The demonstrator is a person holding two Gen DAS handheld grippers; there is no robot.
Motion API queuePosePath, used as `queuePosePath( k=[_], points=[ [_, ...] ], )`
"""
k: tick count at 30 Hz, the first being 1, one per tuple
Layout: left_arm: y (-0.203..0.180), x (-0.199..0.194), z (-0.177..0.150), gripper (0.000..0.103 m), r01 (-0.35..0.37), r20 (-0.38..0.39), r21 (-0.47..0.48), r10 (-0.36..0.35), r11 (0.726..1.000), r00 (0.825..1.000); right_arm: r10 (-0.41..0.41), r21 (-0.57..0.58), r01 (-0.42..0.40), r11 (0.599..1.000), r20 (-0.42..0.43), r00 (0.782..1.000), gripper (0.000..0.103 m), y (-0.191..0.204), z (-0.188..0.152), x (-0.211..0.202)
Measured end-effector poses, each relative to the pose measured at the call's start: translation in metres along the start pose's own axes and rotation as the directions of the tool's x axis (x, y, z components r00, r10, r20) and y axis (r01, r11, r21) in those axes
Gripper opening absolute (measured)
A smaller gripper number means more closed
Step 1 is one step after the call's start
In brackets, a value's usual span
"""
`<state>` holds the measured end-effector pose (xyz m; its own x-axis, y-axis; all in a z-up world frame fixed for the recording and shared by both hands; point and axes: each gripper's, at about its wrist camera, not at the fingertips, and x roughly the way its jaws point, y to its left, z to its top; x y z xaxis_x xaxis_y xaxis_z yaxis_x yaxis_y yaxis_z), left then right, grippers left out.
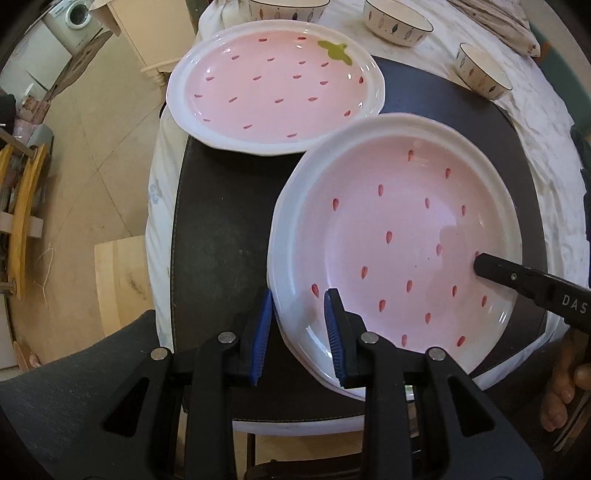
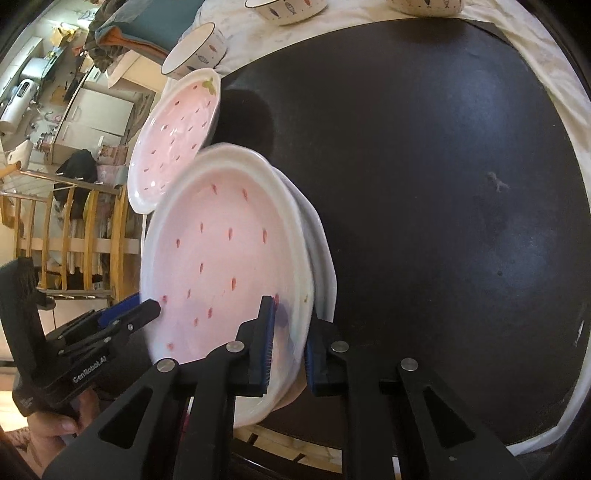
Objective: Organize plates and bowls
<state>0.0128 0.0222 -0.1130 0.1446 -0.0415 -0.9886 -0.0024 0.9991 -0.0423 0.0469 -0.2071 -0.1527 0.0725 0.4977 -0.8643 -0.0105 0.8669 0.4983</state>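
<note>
we have both tongs on the nearer pink plate point(image 1: 399, 236), which sits on the dark mat point(image 1: 218, 236) at the near edge of the table. our left gripper point(image 1: 299, 332) is clenched on its rim, one blue pad under the edge and one inside the dish. our right gripper point(image 2: 288, 343) grips the opposite rim the same way, pads pressed on either side. in the right wrist view a second white rim shows just behind this plate (another plate beneath, as far as we can tell). the other pink plate point(image 1: 273, 85), with a green leaf mark, lies at the mat's far left corner, its rim overlapped by ours. three fish-patterned bowls point(image 1: 397, 20) stand along the table's far edge on the white cloth point(image 1: 535, 122).
</note>
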Motion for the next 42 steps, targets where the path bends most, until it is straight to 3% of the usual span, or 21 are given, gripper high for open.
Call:
queuePosePath(
  k=[5,18,24,26,29,31,32,33,40,42],
  points=[
    [-0.002,0.011,0.001,0.026,-0.051,-0.025,0.027,0.051,0.998,0.998,0.024,0.012,-0.024,1.0,0.011,1.0,0.015,-0.004,0.004,0.001],
    [0.0,0.024,0.01,0.033,-0.031,-0.052,0.004,0.031,1.0,0.998,0.067,0.03,-0.065,0.997,-0.08,0.994,0.019,-0.012,0.011,-0.003],
    [-0.003,0.024,0.011,0.035,-0.035,-0.05,-0.005,0.035,0.999,0.998,0.038,-0.03,-0.039,0.999,-0.046,0.998,0.018,-0.011,0.007,-0.021],
    [-0.003,0.025,0.012,0.035,-0.035,-0.05,-0.014,0.034,0.999,0.998,-0.017,-0.033,0.016,0.999,-0.017,1.0,0.018,-0.016,0.007,-0.027],
    [-0.003,0.026,0.015,0.035,-0.025,-0.057,-0.04,0.022,0.999,0.998,-0.014,0.018,0.014,1.0,0.014,1.0,0.024,-0.027,0.01,-0.033],
    [-0.003,0.025,0.018,0.035,-0.014,-0.064,-0.057,0.01,0.998,0.998,0.002,0.052,-0.003,0.999,0.015,1.0,0.036,-0.033,0.013,-0.032],
    [-0.002,0.026,0.019,0.035,-0.006,-0.068,-0.066,0.001,0.998,0.998,0.01,0.058,-0.011,0.998,0.011,1.0,0.051,-0.034,0.015,-0.031],
    [-0.001,0.026,0.02,0.035,0.002,-0.071,-0.073,-0.007,0.997,0.997,0.019,0.063,-0.02,0.998,0.011,1.0,0.055,-0.034,0.015,-0.029],
    [0.007,0.031,0.019,0.039,0.055,-0.087,-0.109,-0.064,0.993,0.994,0.071,0.072,-0.068,0.995,-0.037,0.997,0.052,-0.028,0.02,-0.004],
    [0.005,0.031,0.018,0.039,0.052,-0.086,-0.099,-0.061,0.994,0.994,0.055,0.048,-0.053,0.997,-0.047,0.997,0.035,-0.021,0.018,0.002]
  ],
)
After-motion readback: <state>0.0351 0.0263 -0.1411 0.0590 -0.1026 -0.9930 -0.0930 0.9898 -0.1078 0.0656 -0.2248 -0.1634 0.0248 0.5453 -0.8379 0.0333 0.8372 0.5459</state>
